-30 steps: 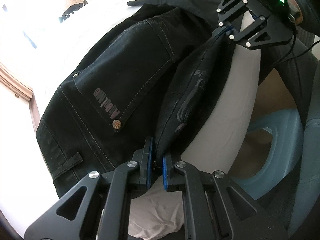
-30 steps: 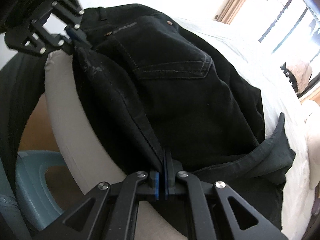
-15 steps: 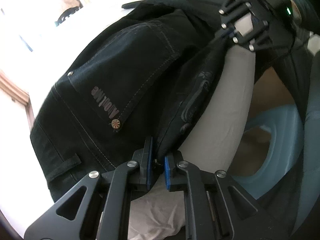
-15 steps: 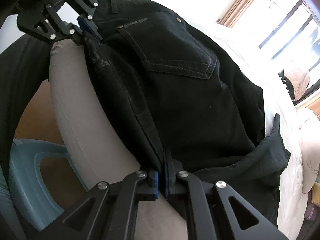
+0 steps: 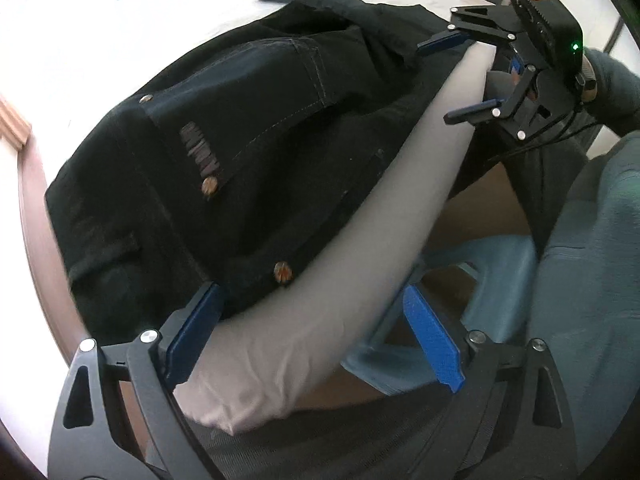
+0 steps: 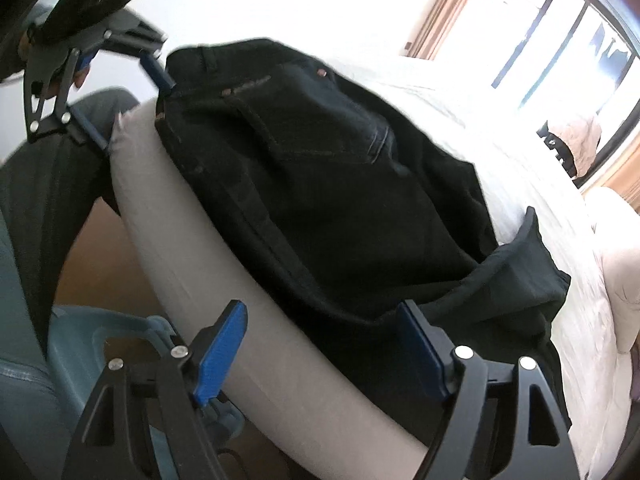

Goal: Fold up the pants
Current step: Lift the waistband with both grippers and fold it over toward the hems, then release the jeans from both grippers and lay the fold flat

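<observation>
Left wrist view: the black denim pants (image 5: 224, 168) lie folded on the white bed (image 5: 120, 40), one long edge along the mattress rim. Both the left gripper (image 5: 316, 320) and the right gripper (image 6: 320, 344) have jaws spread, empty, just beside that edge, one near each end.

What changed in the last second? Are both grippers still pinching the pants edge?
No. Both let go: the left gripper and right gripper were shut on the near edge of the black pants and now stand open. The released edge dropped flat along the edge of the bed. The pants otherwise stayed in place.
</observation>
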Demonstrator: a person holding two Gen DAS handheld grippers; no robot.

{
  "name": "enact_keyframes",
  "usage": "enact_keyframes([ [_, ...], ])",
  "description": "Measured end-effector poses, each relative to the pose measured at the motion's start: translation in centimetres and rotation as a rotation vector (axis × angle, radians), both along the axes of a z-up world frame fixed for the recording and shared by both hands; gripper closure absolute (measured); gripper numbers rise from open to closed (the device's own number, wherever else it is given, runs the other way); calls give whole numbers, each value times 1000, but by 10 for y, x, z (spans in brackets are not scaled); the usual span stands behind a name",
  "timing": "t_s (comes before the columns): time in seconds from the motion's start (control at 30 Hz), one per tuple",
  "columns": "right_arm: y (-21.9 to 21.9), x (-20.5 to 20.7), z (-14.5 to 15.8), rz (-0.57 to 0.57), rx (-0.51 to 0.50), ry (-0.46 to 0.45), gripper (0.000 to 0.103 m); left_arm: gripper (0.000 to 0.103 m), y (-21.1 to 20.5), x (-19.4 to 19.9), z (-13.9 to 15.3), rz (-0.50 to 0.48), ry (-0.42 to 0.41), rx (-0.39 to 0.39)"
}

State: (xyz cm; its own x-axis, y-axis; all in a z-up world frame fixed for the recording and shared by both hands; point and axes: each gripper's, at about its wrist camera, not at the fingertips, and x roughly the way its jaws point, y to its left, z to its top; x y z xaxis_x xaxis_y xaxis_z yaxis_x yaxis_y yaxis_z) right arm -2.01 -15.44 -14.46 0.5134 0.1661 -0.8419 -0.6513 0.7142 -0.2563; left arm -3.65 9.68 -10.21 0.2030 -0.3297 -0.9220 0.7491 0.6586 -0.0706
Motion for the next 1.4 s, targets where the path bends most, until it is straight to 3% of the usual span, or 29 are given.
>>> enact_keyframes([
  [0.2, -10, 23, 38, -92, 297, 36, 24, 11, 9, 23, 46, 142, -66, -177],
  [0.3, -10, 38, 33, -134, 396, 67, 25, 11, -14, 46, 49, 178, -103, -217],
  [0.37, -6, 46, 18, -160, 396, 95, 25, 11, -30, 68, 36, 196, -85, -190],
  [0.47, -4, 55, -17, -225, 304, 186, 29, 11, -41, 101, -3, 262, -9, -84],
  [0.53, -6, 51, -37, -258, 247, 220, 29, 10, -38, 117, -18, 307, 29, -82],
  [0.6, -10, 44, -34, -276, 282, 205, 29, 10, -34, 128, -17, 334, 40, -114],
  [0.7, -13, 44, -29, -292, 301, 219, 30, 10, -36, 143, -6, 371, 2, -83],
  [0.8, -8, 44, -18, -273, 334, 199, 30, 10, -35, 165, -11, 415, 28, -77],
  [0.9, -4, 45, -28, -278, 296, 221, 29, 9, -43, 179, -15, 432, -6, -43],
  [1.07, -19, 49, -7, -326, 437, 217, 29, 5, -51, 200, -20, 448, -16, -4],
  [1.17, -24, 58, -8, -368, 418, 211, 28, 0, -54, 210, -24, 455, -22, 2],
  [1.27, -32, 69, -33, -419, 360, 295, 27, 0, -60, 219, -26, 475, -56, 30],
  [1.4, -26, 58, -16, -400, 384, 260, 27, 0, -69, 223, -15, 506, -76, 44],
])
